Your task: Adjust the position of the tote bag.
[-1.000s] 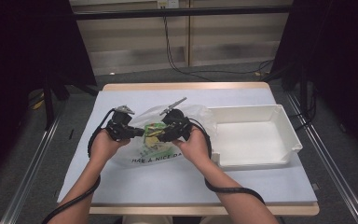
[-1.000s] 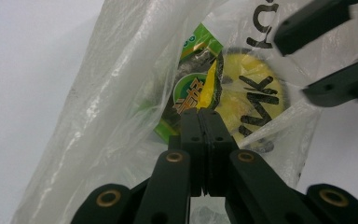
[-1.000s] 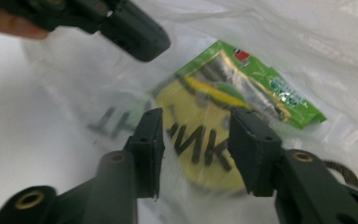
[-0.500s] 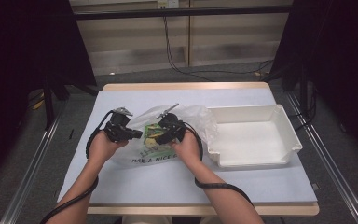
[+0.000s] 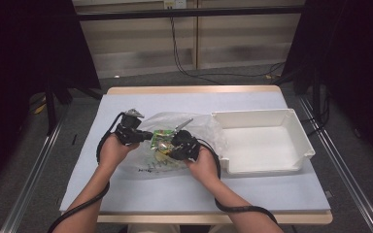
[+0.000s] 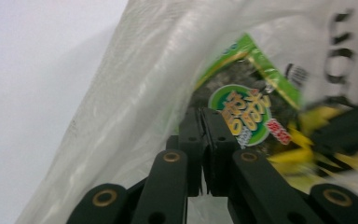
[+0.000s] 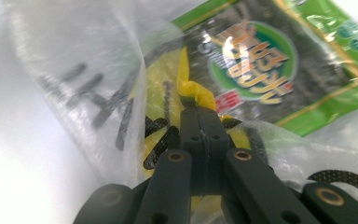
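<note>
The plastic bag (image 5: 175, 145) is pinched by the left gripper (image 6: 204, 135); the yellow packet (image 7: 193, 95) by the right gripper (image 7: 200, 123), whose jaws have just closed; the tray (image 5: 301, 141) at 3 o'clock awaits.

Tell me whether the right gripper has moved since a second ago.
Yes. In the high view the right gripper has dropped toward the person, farther from the white tray, jaws just closing on the yellow packet.

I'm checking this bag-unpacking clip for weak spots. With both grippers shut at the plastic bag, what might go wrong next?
1. The right gripper, whose jaws have just been closing, pinches only a thin corner of the yellow packet; it may slip out when pulled.
2. The left gripper is shut on the thin bag film, which could tear or stretch.
3. The green packet lies loose beside the yellow one and could get dragged along, short of the tray.
</note>
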A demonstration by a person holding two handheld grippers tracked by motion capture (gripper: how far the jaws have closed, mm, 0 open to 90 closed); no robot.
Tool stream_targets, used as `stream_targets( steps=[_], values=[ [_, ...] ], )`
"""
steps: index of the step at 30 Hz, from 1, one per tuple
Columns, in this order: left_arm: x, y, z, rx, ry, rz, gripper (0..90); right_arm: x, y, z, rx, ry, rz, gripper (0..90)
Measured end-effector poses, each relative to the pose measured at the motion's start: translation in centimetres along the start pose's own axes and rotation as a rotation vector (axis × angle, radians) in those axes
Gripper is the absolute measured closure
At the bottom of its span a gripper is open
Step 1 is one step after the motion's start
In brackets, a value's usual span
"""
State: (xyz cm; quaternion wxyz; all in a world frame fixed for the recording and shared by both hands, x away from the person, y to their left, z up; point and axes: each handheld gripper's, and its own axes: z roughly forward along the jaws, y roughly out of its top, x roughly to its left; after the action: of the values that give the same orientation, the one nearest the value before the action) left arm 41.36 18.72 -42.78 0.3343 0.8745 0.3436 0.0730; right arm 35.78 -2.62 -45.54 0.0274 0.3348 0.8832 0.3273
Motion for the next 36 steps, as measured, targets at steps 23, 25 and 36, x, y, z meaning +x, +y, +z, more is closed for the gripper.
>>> stream_targets(
  steps=[23,25,36],
  values=[
    [0.9,0.1,3.2,0.070,-0.016,-0.128,63.4,1.0,-3.2,-0.1,0.031,0.061,-0.021,90.0],
    [0.9,-0.1,3.7,0.082,-0.011,-0.130,61.8,1.0,-3.2,-0.2,0.031,0.055,-0.024,90.0],
    [0.1,-0.1,3.6,0.094,-0.039,-0.145,85.1,0.8,-2.9,-1.1,0.023,0.076,0.009,80.8]
  ],
)
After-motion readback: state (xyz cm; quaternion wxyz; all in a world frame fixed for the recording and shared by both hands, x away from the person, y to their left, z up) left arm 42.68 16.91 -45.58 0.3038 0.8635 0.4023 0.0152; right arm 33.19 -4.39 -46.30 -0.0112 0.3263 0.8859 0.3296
